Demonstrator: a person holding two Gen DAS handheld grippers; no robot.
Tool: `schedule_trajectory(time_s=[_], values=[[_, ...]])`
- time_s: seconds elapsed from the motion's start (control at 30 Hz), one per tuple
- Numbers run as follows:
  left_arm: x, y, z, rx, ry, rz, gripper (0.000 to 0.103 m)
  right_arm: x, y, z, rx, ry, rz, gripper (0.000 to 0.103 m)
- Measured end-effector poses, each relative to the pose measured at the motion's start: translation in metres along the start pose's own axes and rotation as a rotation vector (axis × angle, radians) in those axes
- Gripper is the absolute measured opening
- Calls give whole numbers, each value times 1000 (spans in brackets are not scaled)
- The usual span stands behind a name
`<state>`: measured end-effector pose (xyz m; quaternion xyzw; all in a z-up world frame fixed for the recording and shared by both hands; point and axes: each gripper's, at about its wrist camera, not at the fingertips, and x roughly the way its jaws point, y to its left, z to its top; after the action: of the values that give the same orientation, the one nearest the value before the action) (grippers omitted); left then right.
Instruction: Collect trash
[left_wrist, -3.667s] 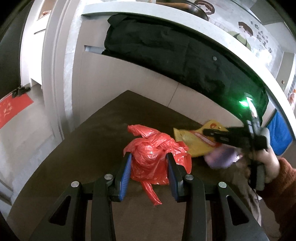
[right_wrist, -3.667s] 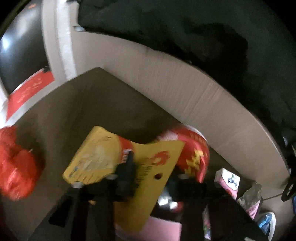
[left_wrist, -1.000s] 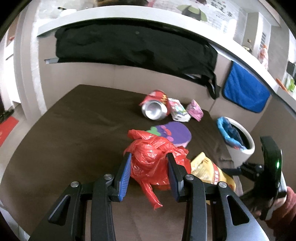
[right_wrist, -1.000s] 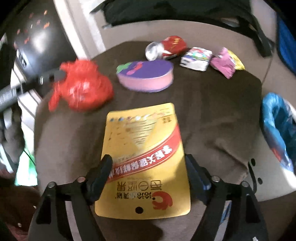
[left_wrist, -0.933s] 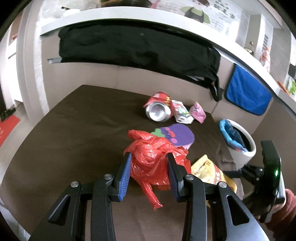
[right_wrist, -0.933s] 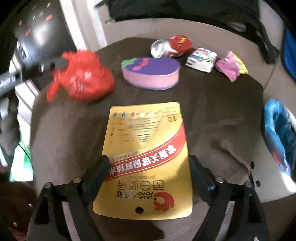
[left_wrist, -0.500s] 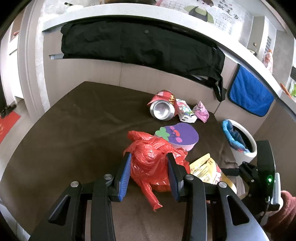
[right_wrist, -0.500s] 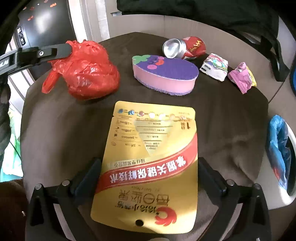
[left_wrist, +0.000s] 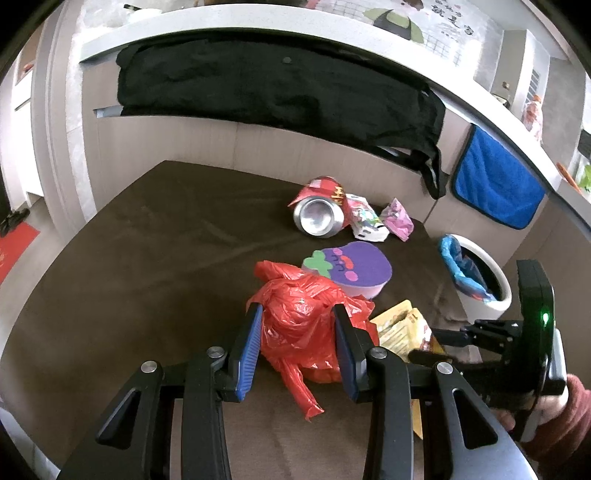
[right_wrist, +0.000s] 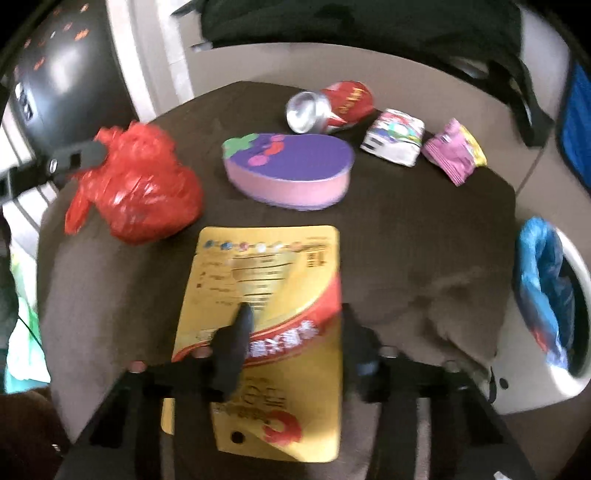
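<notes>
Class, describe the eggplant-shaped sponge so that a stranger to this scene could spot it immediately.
Start at the brown tabletop. Near its middle, between the crushed red can and the flat yellow pouch, lies the eggplant-shaped sponge. Alone among crinkly wrappers, it is a thick slab with a purple top, pink sides and a green leaf.

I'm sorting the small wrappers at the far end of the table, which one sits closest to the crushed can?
The white printed wrapper; it lies right beside the red can, while the pink and yellow wrapper lies farther out, on the white one's other side.

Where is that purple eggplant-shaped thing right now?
In the right wrist view the purple sponge lies mid-table, between the red bag and the crushed can.
</notes>
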<state>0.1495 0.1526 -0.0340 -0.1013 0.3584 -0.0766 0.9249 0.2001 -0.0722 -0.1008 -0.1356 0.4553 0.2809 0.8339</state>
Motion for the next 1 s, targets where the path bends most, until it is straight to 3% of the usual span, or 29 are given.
schedule_trajectory(time_s=[0.1, 0.17, 0.23, 0.3, 0.47, 0.5, 1.0], values=[[-1, -2, 0, 5, -1, -4, 38, -4, -11, -2, 36, 7, 29, 29], [-3, -3, 2, 5, -9, 0, 38, -6, -11, -5, 57, 11, 60, 35], [-6, -2, 3, 4, -18, 4, 38, -6, -7, -6, 64, 13, 116, 69], [-9, 2, 4, -1, -26, 11, 38, -5, 1, -6, 66, 28, 148, 85], [-14, 13, 2, -30, -36, 23, 38, 10, 39, -3, -56, 77, -30, 95], [-14, 14, 2, -33, -35, 22, 38, 12, 45, -2, -67, 77, -27, 102], [-18, 27, -3, -76, -51, 8, 38, 13, 45, -4, -85, 35, -20, 99]])
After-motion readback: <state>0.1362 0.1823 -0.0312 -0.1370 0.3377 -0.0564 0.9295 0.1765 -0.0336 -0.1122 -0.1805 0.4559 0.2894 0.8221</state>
